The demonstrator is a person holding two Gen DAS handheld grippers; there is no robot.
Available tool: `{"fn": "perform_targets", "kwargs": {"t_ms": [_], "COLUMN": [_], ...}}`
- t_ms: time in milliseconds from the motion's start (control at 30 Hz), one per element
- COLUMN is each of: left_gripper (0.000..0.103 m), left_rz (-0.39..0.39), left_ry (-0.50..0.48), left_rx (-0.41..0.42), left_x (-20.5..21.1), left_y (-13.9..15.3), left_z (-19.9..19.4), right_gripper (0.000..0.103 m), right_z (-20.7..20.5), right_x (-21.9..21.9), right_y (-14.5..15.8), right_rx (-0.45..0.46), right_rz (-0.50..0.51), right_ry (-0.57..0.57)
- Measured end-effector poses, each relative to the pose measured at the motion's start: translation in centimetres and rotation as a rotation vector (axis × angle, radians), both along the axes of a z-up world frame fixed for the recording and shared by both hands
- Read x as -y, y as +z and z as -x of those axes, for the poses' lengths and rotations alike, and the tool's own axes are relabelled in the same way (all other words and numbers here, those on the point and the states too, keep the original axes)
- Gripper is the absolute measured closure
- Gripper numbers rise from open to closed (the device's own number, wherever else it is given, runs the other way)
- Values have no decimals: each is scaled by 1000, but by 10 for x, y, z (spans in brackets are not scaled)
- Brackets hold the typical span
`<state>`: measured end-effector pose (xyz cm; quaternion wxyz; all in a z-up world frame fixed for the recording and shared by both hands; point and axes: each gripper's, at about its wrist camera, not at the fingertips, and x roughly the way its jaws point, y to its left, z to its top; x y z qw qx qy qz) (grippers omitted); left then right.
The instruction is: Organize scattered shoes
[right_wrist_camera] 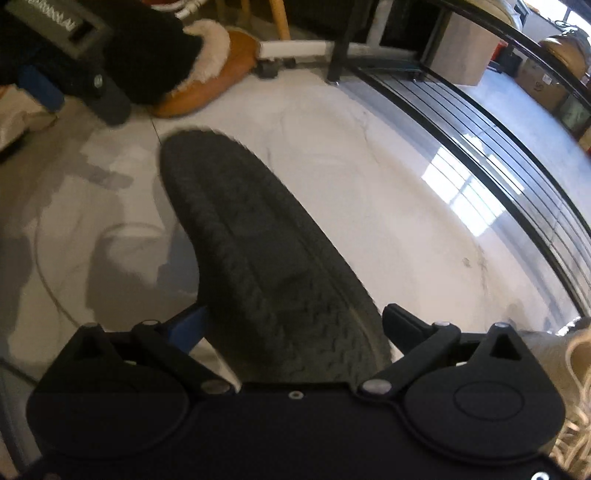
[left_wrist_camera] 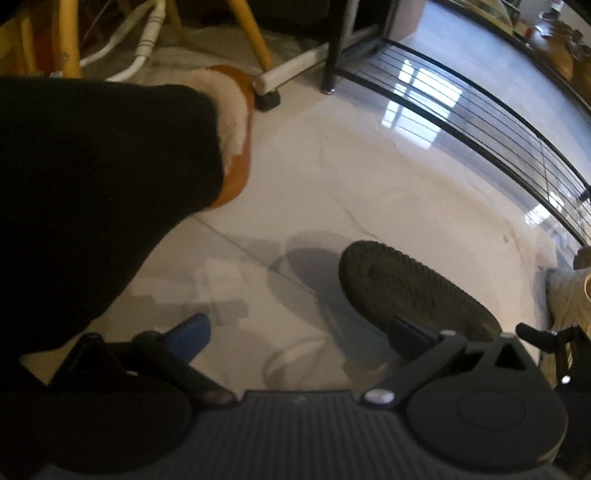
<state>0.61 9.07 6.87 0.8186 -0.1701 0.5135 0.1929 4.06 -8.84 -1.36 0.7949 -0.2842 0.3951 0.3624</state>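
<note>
My right gripper (right_wrist_camera: 295, 325) is shut on a black shoe (right_wrist_camera: 258, 240), whose treaded sole faces the camera and whose toe points away. The shoe hangs over the white floor and casts a shadow. In the left wrist view the same black shoe (left_wrist_camera: 406, 291) shows at lower right. My left gripper (left_wrist_camera: 301, 334) is open with only floor between its fingers. A beige lace-up sneaker (right_wrist_camera: 565, 369) lies on the floor at the right edge, also visible as the sneaker (left_wrist_camera: 569, 295). A low black wire shoe rack (left_wrist_camera: 480, 122) runs along the right.
A person's black-clad leg (left_wrist_camera: 92, 184) stands in a tan fleece-lined slipper (right_wrist_camera: 221, 74) just left of my left gripper. Yellow chair legs (left_wrist_camera: 251, 33), a white tube frame (left_wrist_camera: 295, 66) and white cables (left_wrist_camera: 144, 48) crowd the far left. Cardboard boxes (right_wrist_camera: 543, 88) sit beyond the rack.
</note>
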Motion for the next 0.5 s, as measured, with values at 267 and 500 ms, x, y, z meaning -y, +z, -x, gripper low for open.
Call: {"fn": "perform_targets", "kwargs": {"t_ms": [267, 500], "left_gripper": [1, 1], "left_rz": [-33, -16], "left_ry": [-57, -64], "left_rx": [23, -6], "left_x": [11, 12], "left_y": [4, -4], "left_z": [-1, -8], "right_gripper": [2, 1], "right_z": [34, 49], "right_x": [-26, -16], "right_y": [-15, -19], "right_rx": [113, 180], "right_rz": [116, 213], "right_ry": [172, 295]}}
